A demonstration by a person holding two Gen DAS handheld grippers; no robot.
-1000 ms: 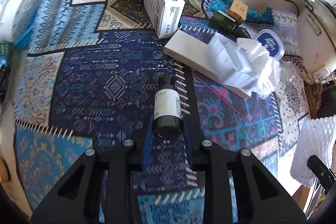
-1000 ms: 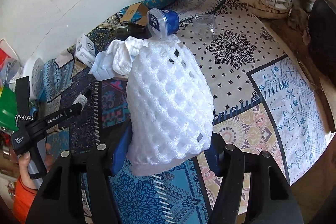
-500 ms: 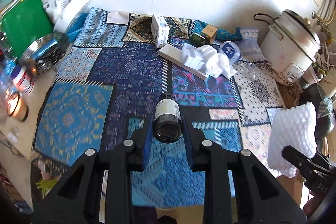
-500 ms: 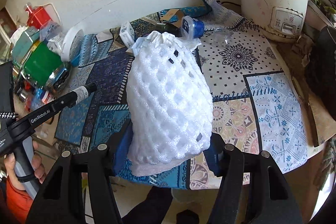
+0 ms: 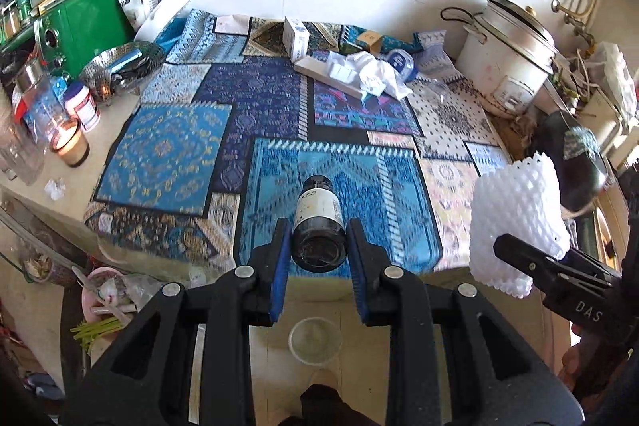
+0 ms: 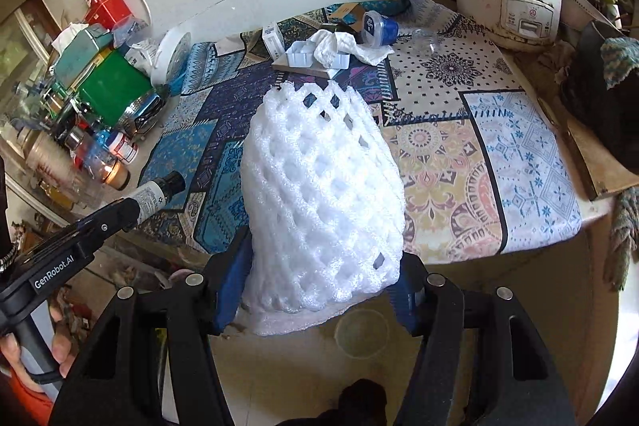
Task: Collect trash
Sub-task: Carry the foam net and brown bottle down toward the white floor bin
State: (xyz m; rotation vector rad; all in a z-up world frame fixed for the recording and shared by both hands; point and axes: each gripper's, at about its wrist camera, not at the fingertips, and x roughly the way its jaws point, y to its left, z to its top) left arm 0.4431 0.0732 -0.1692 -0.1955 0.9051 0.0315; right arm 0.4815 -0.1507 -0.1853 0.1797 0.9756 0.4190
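I had my left tool (image 5: 318, 244) clamped on a dark bottle (image 5: 318, 224) and my right tool (image 6: 319, 290) on white foam netting (image 6: 323, 194), both off the desk (image 5: 167, 146); crumpled tissue (image 5: 369, 72) and boxes (image 5: 295, 38) remained uncollected.

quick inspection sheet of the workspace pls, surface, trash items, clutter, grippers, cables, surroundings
surface: table under a patchwork cloth, near part bare of objects
job's things: dark bottle in the left gripper; white foam net in the right gripper; crumpled tissue, white carton and blue-lidded tub on the cloth at the far side
clutter: green tin, steel strainer, jars and a lit candle at the left edge
grippers: left shut on the bottle, right shut on the foam net, both held off the table over the floor side
cables: black cord behind the rice cooker
surroundings: clear cup on the floor below; pots hang on the wall
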